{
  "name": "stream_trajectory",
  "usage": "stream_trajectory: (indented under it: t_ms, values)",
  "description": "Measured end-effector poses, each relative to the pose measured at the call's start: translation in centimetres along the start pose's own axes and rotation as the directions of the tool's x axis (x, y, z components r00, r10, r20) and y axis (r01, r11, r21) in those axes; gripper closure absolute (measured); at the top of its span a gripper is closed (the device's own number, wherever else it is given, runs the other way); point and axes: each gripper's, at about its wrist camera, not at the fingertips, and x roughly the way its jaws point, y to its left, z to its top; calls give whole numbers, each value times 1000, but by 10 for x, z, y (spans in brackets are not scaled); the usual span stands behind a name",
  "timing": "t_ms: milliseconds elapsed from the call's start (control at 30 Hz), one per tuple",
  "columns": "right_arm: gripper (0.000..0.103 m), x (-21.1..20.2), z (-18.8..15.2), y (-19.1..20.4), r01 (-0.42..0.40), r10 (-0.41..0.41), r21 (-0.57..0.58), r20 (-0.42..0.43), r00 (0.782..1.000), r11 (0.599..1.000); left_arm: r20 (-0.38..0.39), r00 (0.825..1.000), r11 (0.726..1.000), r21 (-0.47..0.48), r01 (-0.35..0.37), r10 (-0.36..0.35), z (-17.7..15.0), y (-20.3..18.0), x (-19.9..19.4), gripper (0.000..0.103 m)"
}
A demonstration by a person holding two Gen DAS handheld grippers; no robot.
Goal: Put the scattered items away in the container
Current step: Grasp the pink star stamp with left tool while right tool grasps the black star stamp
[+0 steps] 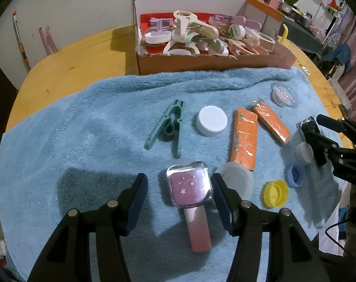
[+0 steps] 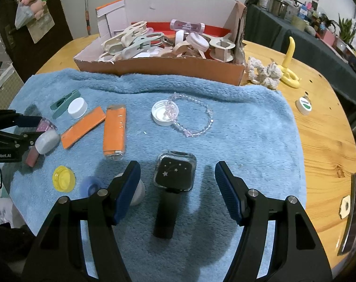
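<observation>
The pink watch [image 1: 189,188] lies on the blue towel [image 1: 84,129], face up, strap towards you, and sits between the pads of your left tongs [image 1: 179,192]. Those tongs stand part open; the right pad is at the case edge, the left pad clear of it, so nothing is gripped. Shift slightly so the case sits midway, then close squarely on its sides, not on the soft strap. The white lid [image 1: 236,181] lies just beside the right pad; keep from pinching it along.

Your right tongs [image 2: 178,183] stand wide, straddling the black watch [image 2: 175,174], pads clear on both sides. Lower before closing.

The cardboard box [image 1: 213,62] waits at the towel's far edge on the worktop [image 1: 72,61], already heaped with pegs and lids.

The black watch strap runs into shadow; its end is hard to make out. The small white item behind the left pad of the right tongs is mostly hidden, possibly a cap. Contact at the pink case I cannot confirm.
</observation>
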Motion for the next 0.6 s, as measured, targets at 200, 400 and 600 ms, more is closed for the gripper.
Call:
stream_trajectory:
  t_ms: [200, 400, 600]
  values:
    - [38, -2, -1, -3, 3, -3, 1, 0, 1000, 1000, -3, 1000, 1000, -1, -15, 15, -1, 6, -1, 44]
    - [38, -2, 1, -2, -2, 2, -1, 4, 1000, 1000, 17, 1000, 1000, -28, -10, 10, 0, 14, -10, 44]
    - [38, 1, 2, 2, -4, 4, -6, -3, 1000, 1000, -1, 1000, 1000, -12, -13, 13, 3, 8, 0, 45]
